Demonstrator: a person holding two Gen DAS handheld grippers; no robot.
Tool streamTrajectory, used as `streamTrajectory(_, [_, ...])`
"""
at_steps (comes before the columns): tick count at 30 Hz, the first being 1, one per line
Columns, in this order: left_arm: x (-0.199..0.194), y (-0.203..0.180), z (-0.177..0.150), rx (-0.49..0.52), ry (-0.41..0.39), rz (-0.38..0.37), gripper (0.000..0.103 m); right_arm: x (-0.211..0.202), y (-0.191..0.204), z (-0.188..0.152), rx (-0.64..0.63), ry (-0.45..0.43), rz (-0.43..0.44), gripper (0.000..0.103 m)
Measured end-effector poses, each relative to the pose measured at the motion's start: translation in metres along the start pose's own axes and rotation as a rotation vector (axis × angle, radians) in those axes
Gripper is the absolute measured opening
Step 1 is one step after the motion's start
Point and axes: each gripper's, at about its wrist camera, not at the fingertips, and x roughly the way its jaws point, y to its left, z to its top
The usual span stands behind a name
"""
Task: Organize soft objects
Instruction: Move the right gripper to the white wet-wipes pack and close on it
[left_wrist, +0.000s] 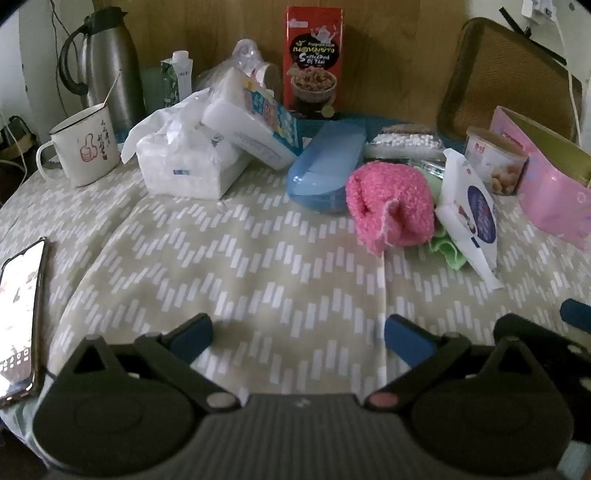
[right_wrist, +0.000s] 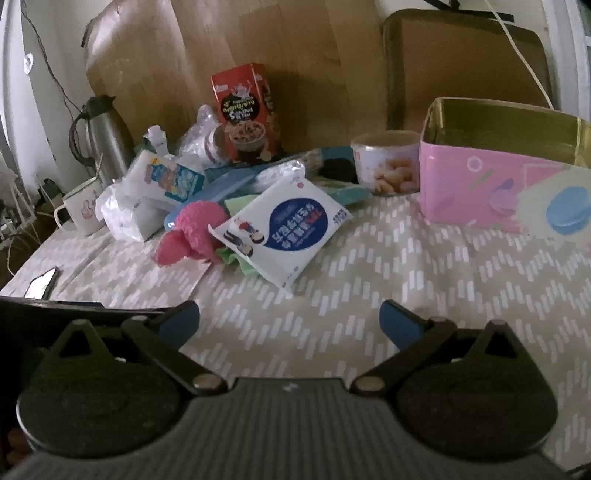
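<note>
A fluffy pink cloth lies on the patterned tablecloth, over a green cloth. A white and blue wipes pack leans on them. An open white tissue pack sits at the left with a blue-printed tissue pack on top. My left gripper is open and empty, low over the cloth. My right gripper is open and empty, in front of the wipes pack.
An open pink tin box stands at the right beside a snack can. A blue plastic case, red box, enamel mug, steel thermos and a phone are around.
</note>
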Motion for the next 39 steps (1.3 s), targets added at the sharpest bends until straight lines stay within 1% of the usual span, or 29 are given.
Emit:
streamTrajectory(4, [0.005, -0.004, 0.007, 0.002, -0.004, 0.004, 0.103, -0.003, 0.003, 0.000, 0.003, -0.005, -0.007, 0.103])
streamTrajectory(5, [-0.002, 0.001, 0.004, -0.012, -0.047, -0.017, 0.103, 0.000, -0.001, -0.006, 0.010, 0.004, -0.009, 0.103])
streamTrajectory(8, [-0.009, 0.002, -0.007, 0.007, -0.120, -0.014, 0.103, -0.004, 0.000, -0.004, 0.005, -0.017, -0.021, 0.103])
streamTrajectory(9, [-0.012, 0.002, -0.006, 0.014, -0.116, -0.021, 0.103, -0.003, 0.000, -0.001, 0.002, -0.019, -0.025, 0.103])
streamTrajectory(10, [-0.016, 0.001, -0.005, 0.024, -0.109, -0.024, 0.103, -0.006, -0.004, -0.002, -0.004, -0.047, -0.022, 0.103])
streamTrajectory(11, [-0.018, 0.002, -0.003, 0.027, -0.099, -0.030, 0.103, -0.006, -0.007, -0.002, -0.005, -0.048, -0.019, 0.103])
streamTrajectory(12, [-0.018, 0.002, 0.000, 0.013, -0.099, -0.032, 0.103, -0.003, 0.000, 0.003, -0.008, -0.038, -0.029, 0.103])
streamTrajectory(13, [-0.018, 0.001, 0.002, 0.001, -0.111, -0.022, 0.103, -0.001, 0.000, 0.002, -0.005, -0.031, -0.027, 0.103])
streamTrajectory(16, [-0.026, -0.002, 0.006, 0.019, -0.178, 0.005, 0.103, 0.002, 0.002, 0.000, -0.004, -0.023, -0.021, 0.103])
streamTrajectory(19, [-0.028, -0.001, 0.014, 0.025, -0.211, -0.024, 0.103, 0.001, 0.005, 0.000, -0.020, -0.039, -0.009, 0.103])
streamTrajectory(22, [-0.026, 0.005, 0.024, -0.013, -0.205, -0.069, 0.103, -0.001, 0.012, 0.001, -0.052, -0.064, -0.001, 0.103])
streamTrajectory(25, [-0.025, 0.011, 0.023, -0.023, -0.204, -0.085, 0.103, -0.003, 0.017, 0.002, -0.082, -0.095, -0.011, 0.102])
streamTrajectory(28, [-0.017, 0.014, 0.025, -0.020, -0.221, -0.092, 0.103, -0.004, 0.021, 0.002, -0.104, -0.122, -0.029, 0.095])
streamTrajectory(29, [-0.016, 0.016, 0.024, -0.019, -0.231, -0.089, 0.102, -0.003, 0.023, 0.002, -0.109, -0.127, -0.032, 0.089])
streamTrajectory(30, [-0.013, 0.016, 0.027, -0.018, -0.242, -0.084, 0.102, -0.003, 0.024, 0.002, -0.113, -0.128, -0.035, 0.086])
streamTrajectory(32, [-0.011, 0.018, 0.030, -0.014, -0.284, -0.075, 0.102, -0.001, 0.026, 0.003, -0.124, -0.136, -0.042, 0.072])
streamTrajectory(35, [-0.008, 0.019, 0.033, -0.010, -0.333, -0.067, 0.101, 0.000, 0.029, 0.004, -0.131, -0.141, -0.049, 0.065])
streamTrajectory(37, [-0.006, 0.018, 0.030, -0.012, -0.343, -0.076, 0.099, 0.001, 0.030, 0.004, -0.136, -0.141, -0.052, 0.061])
streamTrajectory(39, [0.000, 0.021, 0.034, -0.009, -0.340, -0.066, 0.098, 0.002, 0.032, 0.005, -0.142, -0.138, -0.053, 0.061])
